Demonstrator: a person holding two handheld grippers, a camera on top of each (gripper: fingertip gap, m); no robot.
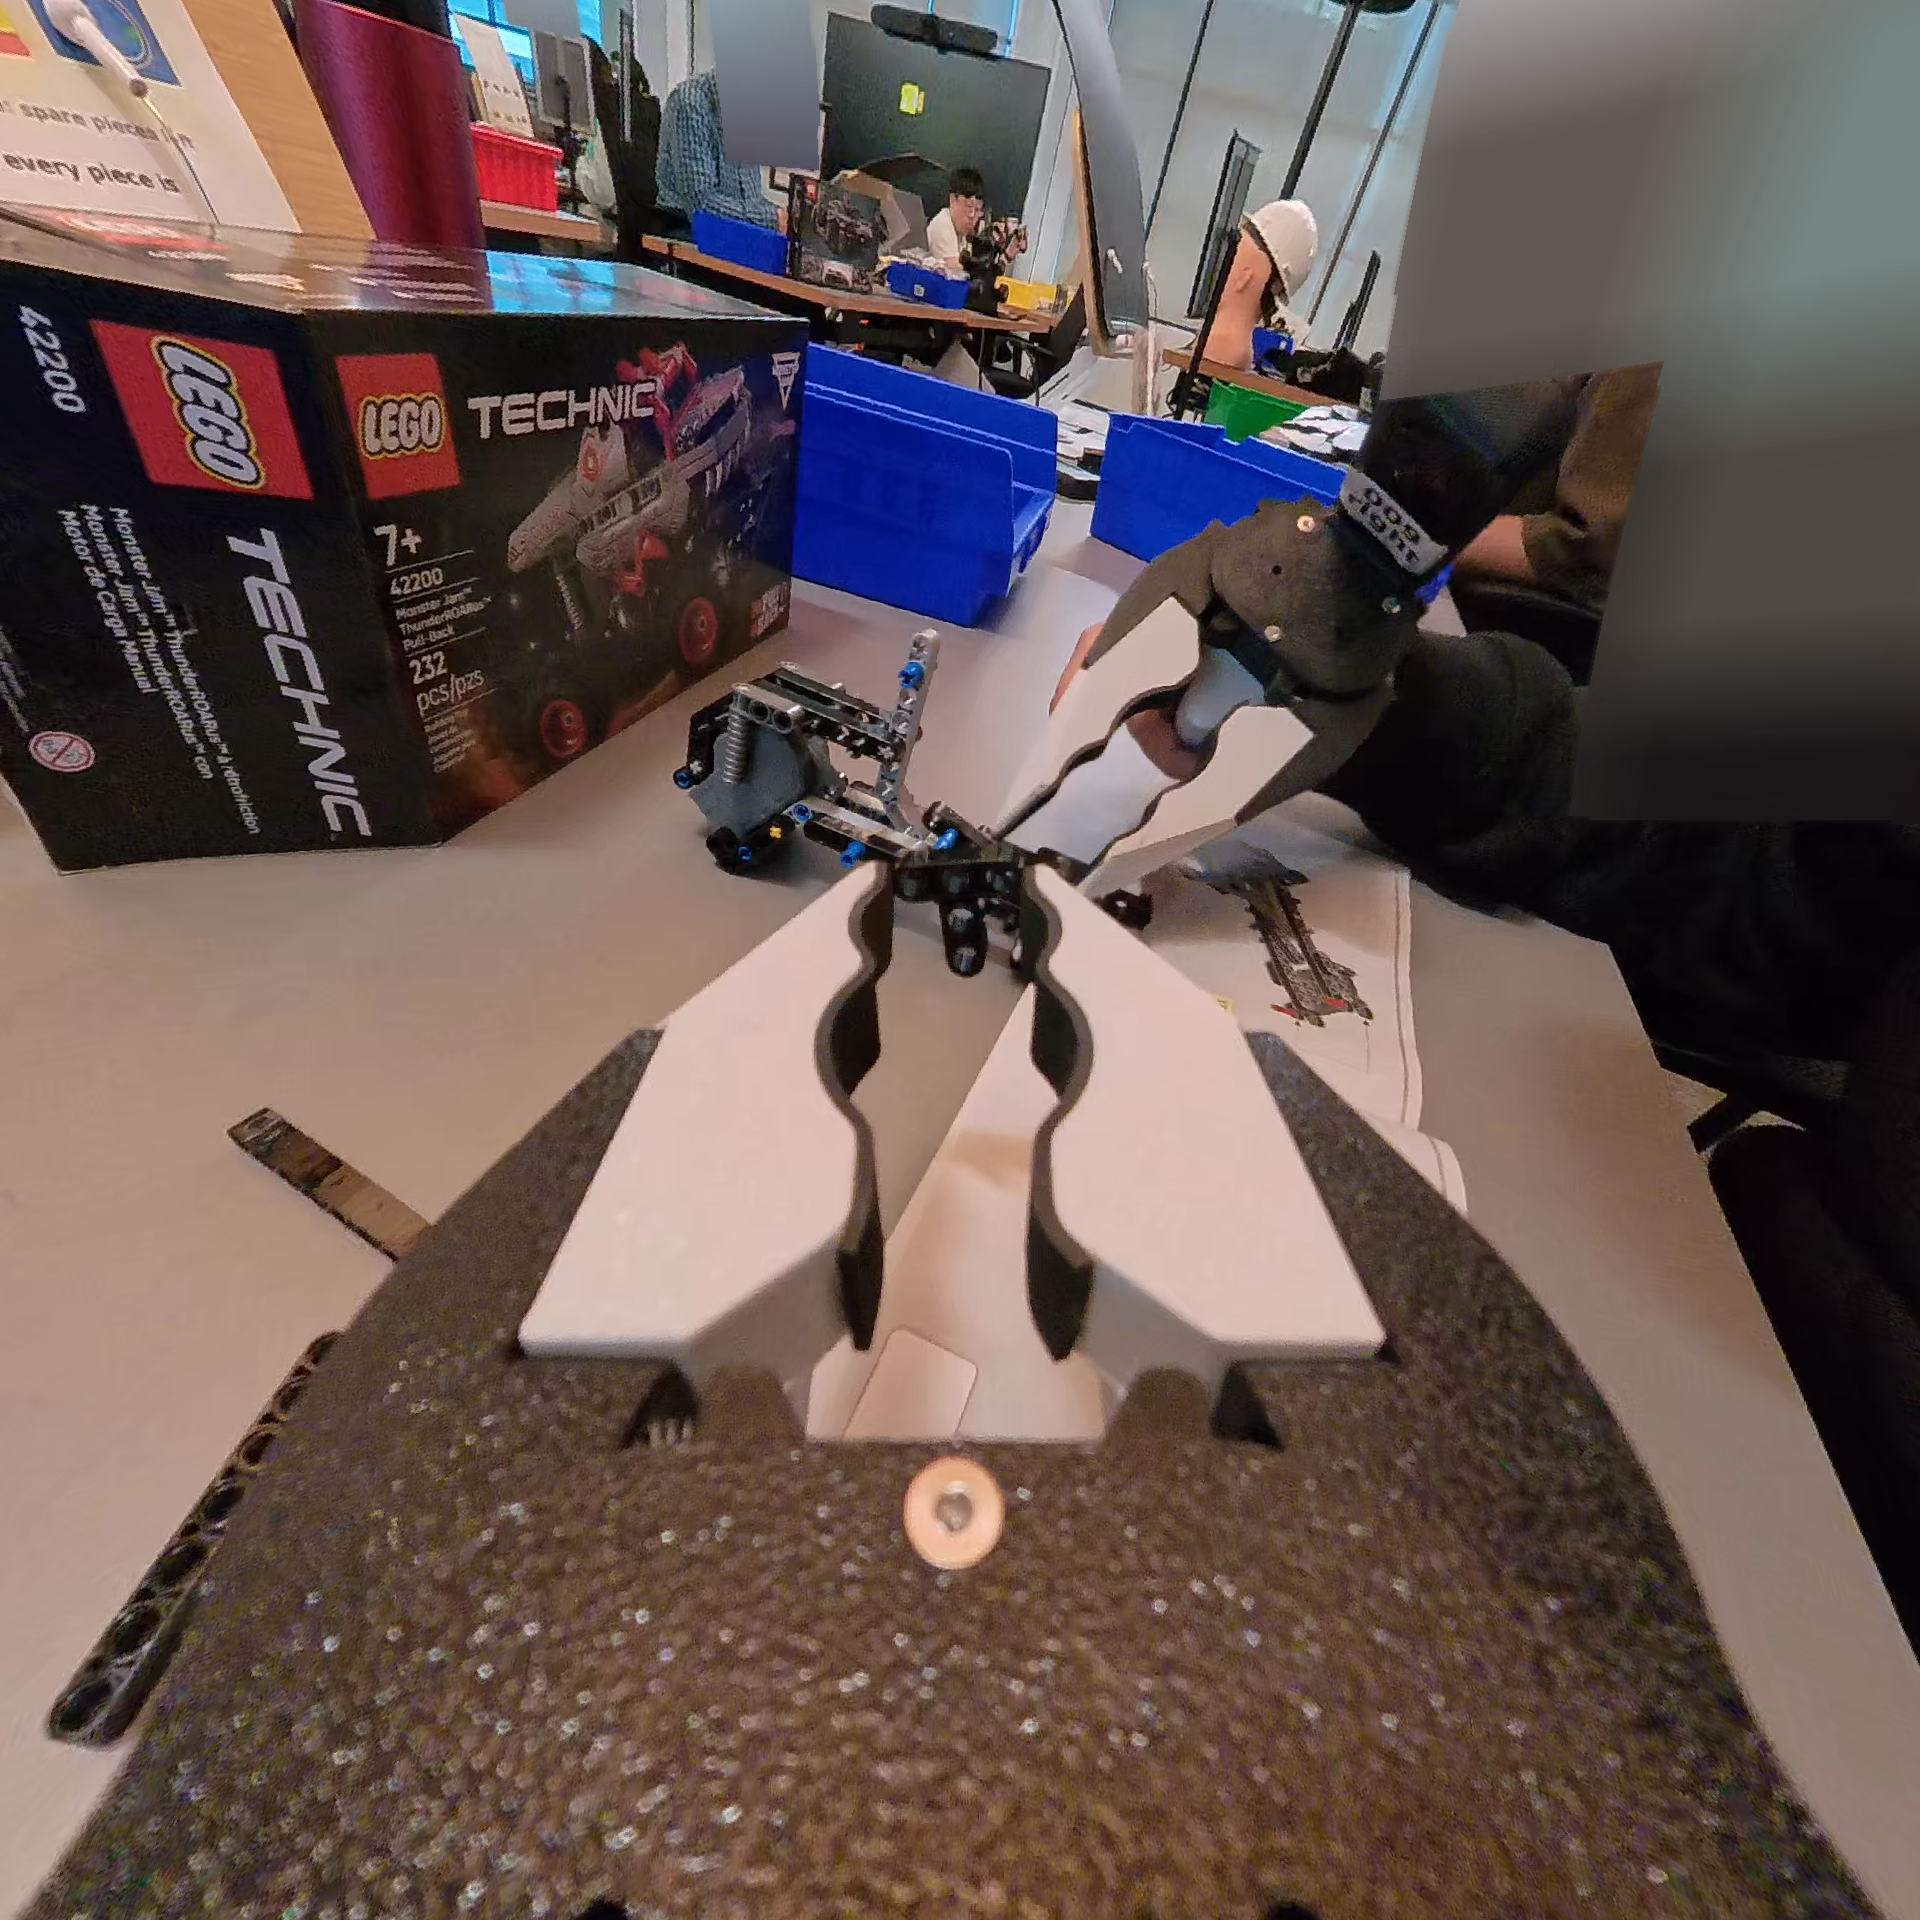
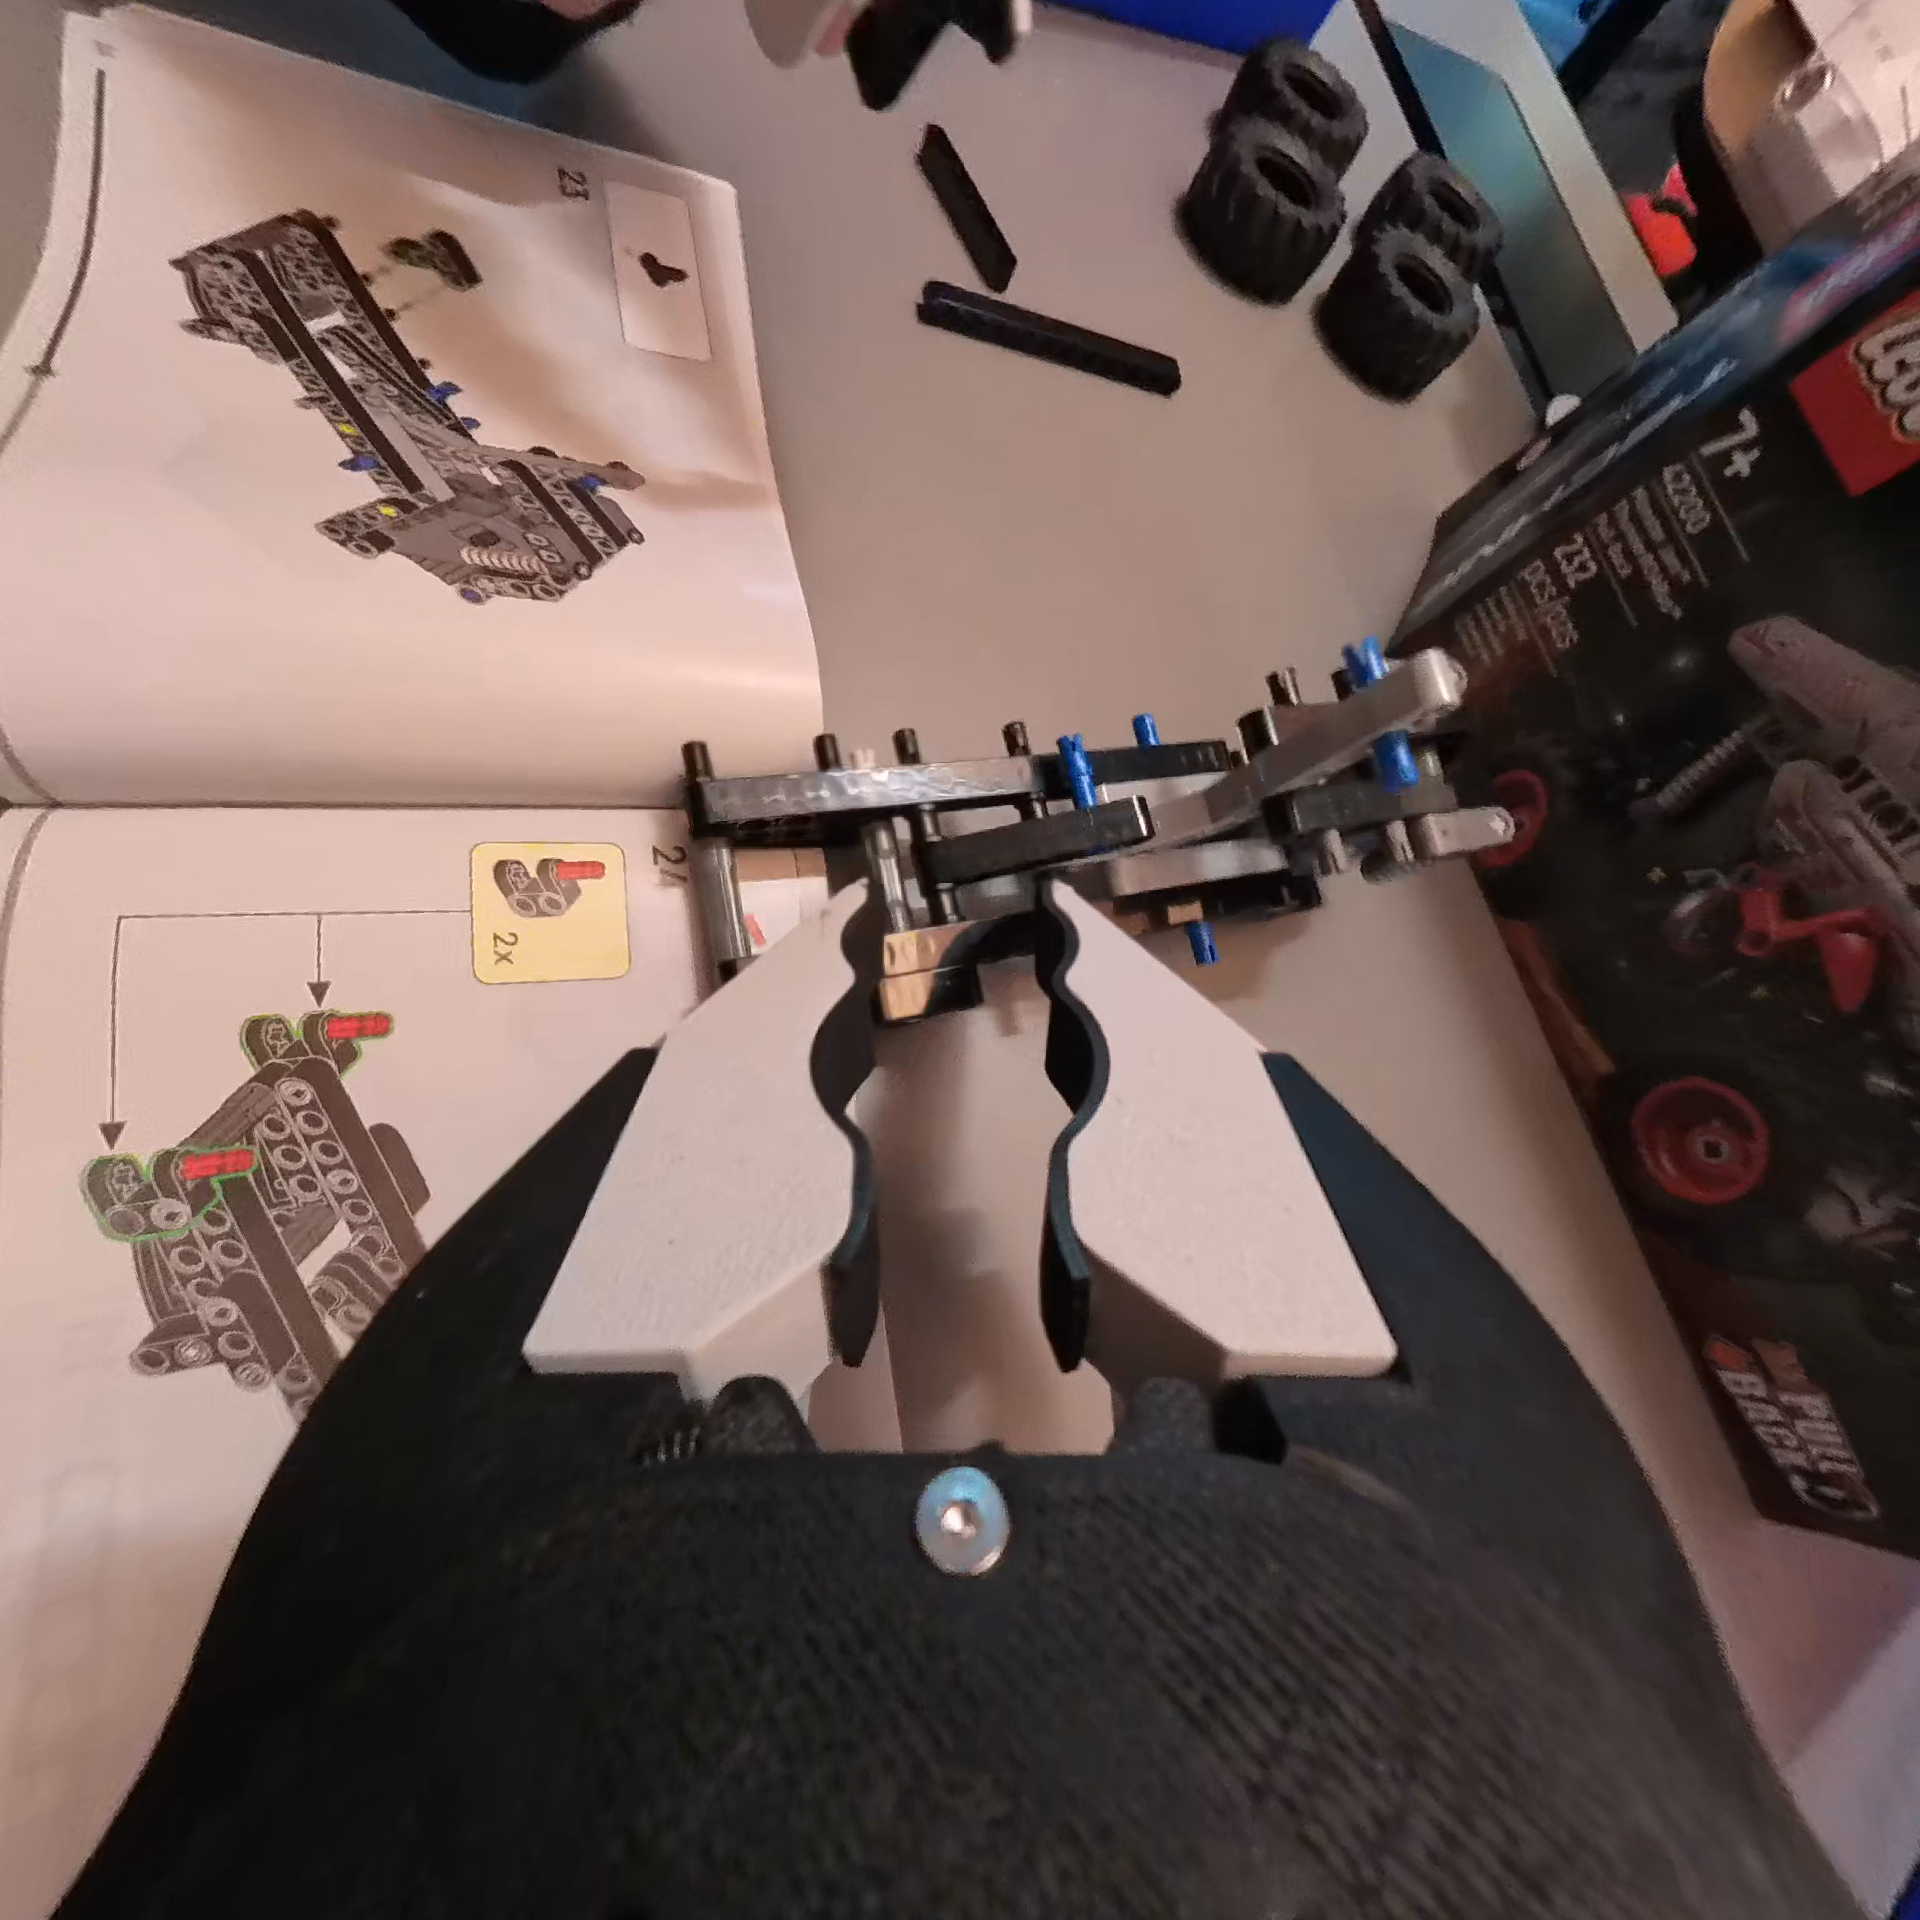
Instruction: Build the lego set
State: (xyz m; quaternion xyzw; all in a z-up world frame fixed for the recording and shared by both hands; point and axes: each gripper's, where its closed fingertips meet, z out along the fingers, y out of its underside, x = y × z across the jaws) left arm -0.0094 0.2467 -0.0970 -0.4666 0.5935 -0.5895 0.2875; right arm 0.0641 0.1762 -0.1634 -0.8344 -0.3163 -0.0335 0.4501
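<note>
The partly built grey and black chassis (image 2: 1039,790) with blue pins lies level beside the open instruction booklet (image 2: 364,571). My right gripper (image 2: 951,914) is shut on a black part on the near side of the chassis. In the left wrist view the chassis (image 1: 810,758) sits beyond my left gripper (image 1: 956,894), which is shut on a small black connector piece (image 1: 961,925) with holes. The right gripper (image 1: 1049,857) reaches the chassis from the upper right. The left gripper shows at the top edge of the right wrist view (image 2: 894,52), apart from the chassis.
The Lego box (image 1: 395,551) stands on the table (image 1: 312,987) left of the chassis. Several black tyres (image 2: 1340,229) and two loose black beams (image 2: 1049,338) lie beyond the chassis. Blue bins (image 1: 914,488) stand behind. People sit at the back. The tips of one gripper are about 12 cm away from the tips of the other.
</note>
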